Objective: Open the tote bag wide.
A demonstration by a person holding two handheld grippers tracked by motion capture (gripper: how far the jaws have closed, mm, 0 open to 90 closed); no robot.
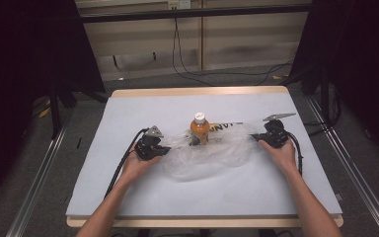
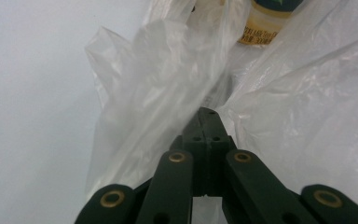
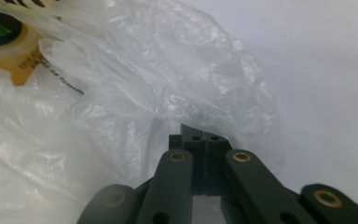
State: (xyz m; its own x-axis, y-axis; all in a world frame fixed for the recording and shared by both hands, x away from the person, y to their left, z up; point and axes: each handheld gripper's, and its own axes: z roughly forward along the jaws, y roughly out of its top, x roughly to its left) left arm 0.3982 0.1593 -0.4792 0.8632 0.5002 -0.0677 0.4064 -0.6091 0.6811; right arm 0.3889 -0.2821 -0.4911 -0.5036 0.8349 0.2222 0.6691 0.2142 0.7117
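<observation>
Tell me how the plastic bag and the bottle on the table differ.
The plastic bag is clear, thin and crumpled, while the bottle is solid, orange with a white cap. The bag lies spread low over the table; the bottle stands upright. The left gripper and right gripper are each shut on a side of the bag; neither touches the bottle. Both sit mid-table, the bottle among the bag's folds.
</observation>
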